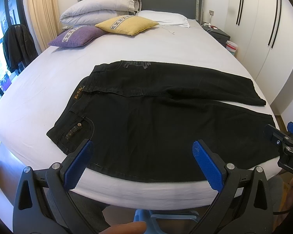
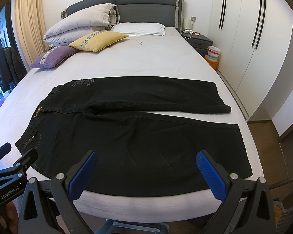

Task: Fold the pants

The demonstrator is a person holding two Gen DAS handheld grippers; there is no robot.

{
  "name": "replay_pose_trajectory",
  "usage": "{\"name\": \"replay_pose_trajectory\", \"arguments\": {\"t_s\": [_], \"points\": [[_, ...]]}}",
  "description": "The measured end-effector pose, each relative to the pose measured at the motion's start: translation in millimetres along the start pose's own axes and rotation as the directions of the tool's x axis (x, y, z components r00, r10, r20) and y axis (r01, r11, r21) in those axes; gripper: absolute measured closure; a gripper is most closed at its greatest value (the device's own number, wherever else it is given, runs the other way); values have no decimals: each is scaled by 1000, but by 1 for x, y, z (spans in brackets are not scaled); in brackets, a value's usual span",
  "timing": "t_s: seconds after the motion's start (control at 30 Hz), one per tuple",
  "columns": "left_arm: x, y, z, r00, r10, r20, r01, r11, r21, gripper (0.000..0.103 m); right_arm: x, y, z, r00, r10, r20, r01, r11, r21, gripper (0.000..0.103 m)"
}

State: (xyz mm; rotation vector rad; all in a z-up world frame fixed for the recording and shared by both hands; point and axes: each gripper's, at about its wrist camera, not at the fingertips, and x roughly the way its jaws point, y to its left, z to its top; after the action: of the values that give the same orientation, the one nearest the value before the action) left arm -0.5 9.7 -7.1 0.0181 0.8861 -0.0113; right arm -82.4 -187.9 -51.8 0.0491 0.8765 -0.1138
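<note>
Pale grey sheeting covers the bed, which fills a bedroom with a dark padded headboard, white wardrobe doors on the right and a beige curtain on the left. Black jeans lie spread flat across the near end of the bed, waistband to the left, both legs running right, with a narrow wedge of sheet showing between the legs near the hems; the nearer leg reaches the mattress edge. At the head end sit a folded duvet, a white pillow, a yellow cushion and a purple cushion. Beside the dark nightstand stands a small bin with a striped liner; its contents cannot be seen. The left gripper hovers at the near edge with its blue pads spread wide, grasping nothing. The right gripper likewise hangs over the nearer leg, fingers wide apart and empty.
</note>
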Motion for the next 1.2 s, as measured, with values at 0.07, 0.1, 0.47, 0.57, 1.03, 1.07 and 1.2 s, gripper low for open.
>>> {"name": "replay_pose_trajectory", "arguments": {"t_s": [0.07,0.1,0.47,0.57,1.03,1.07,1.2], "points": [[0,0,0,1000,1,0,-1,1000,0,0,0,0,0,1000,1,0,-1,1000,0,0],[0,0,0,1000,1,-1,-1,1000,0,0,0,0,0,1000,1,0,-1,1000,1,0],[1,1,0,1000,0,-3,0,1000,-2,0,0,2,-1,1000,3,-1,-3,1000,0,0],[1,1,0,1000,0,-3,0,1000,-3,0,0,2,-1,1000,4,-2,-4,1000,0,0],[1,1,-4,1000,1,-6,-1,1000,-3,0,0,2,-1,1000,5,-3,-4,1000,1,0],[1,1,-4,1000,0,-6,0,1000,-3,0,0,2,-1,1000,4,-3,-4,1000,1,0],[1,1,-4,1000,0,-7,0,1000,-3,0,0,2,-1,1000,4,-3,-4,1000,1,0]]}}
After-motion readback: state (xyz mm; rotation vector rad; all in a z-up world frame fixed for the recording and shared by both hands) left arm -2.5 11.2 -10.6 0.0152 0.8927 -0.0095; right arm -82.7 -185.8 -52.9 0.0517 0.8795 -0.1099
